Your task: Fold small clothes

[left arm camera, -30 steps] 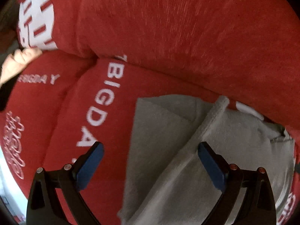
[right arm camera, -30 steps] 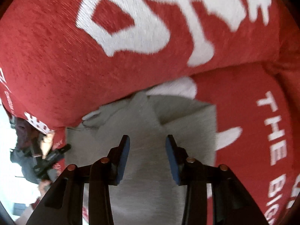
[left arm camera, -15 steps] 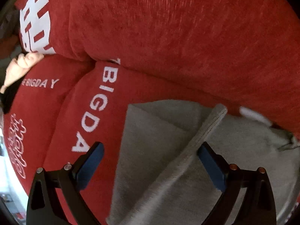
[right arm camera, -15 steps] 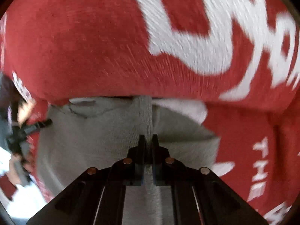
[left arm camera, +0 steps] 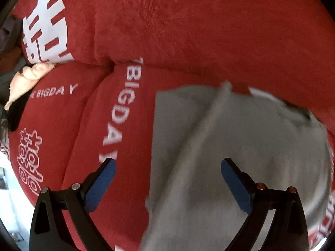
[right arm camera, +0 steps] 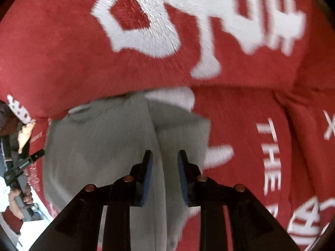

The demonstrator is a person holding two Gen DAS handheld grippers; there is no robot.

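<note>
Right gripper (right arm camera: 162, 156) newly parted, astride grey garment (right arm camera: 100, 146) ridge running lengthwise away.

left gripper (left arm camera: 168, 173): black arms, blue pads, silver and copper screws; right gripper (right arm camera: 162, 167): the same, copper screws only

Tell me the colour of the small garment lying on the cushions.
Plain light grey garment; clearest in the left wrist view.
</note>
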